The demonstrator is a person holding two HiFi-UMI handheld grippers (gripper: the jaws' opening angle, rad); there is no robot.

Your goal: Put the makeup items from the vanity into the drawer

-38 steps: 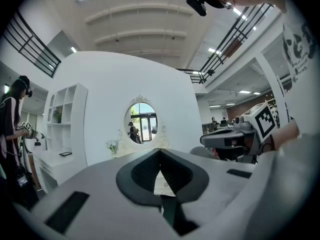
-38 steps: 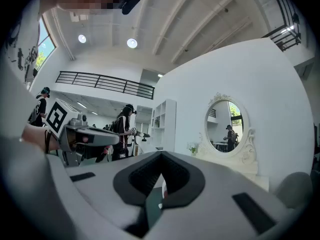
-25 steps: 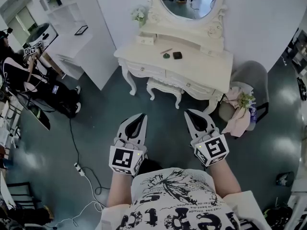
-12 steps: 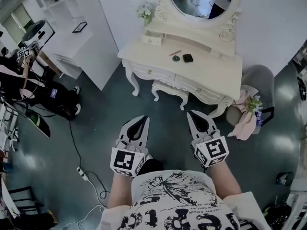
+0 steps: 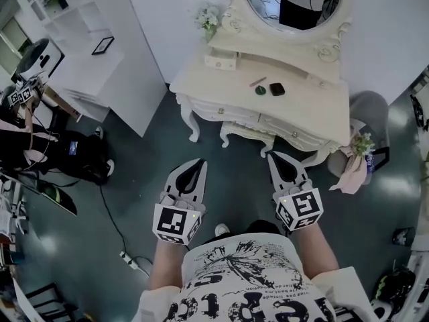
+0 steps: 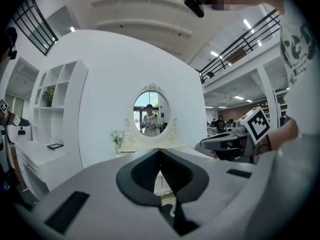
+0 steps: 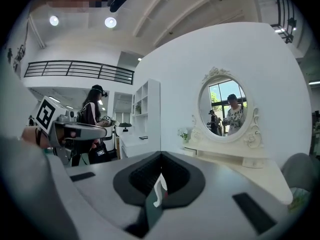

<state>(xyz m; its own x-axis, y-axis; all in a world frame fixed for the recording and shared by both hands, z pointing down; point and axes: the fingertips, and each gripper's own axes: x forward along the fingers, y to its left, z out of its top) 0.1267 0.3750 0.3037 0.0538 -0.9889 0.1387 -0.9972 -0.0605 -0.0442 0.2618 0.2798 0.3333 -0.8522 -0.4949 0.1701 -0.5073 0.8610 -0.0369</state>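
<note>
Left tongs (image 5: 199, 161) and right tongs (image 5: 271, 155) are seen closed and empty, short of the desk (image 5: 315, 109); a drawer (image 5: 231, 113) is best opened first.

The makeup items (image 5: 277, 89) (three small shapes) are too small to identify.

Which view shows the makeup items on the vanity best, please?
The head view: looking down, it shows the pencil, the green round item and the dark compact on the vanity top. Both gripper views see the vanity top edge-on; no items show.
</note>
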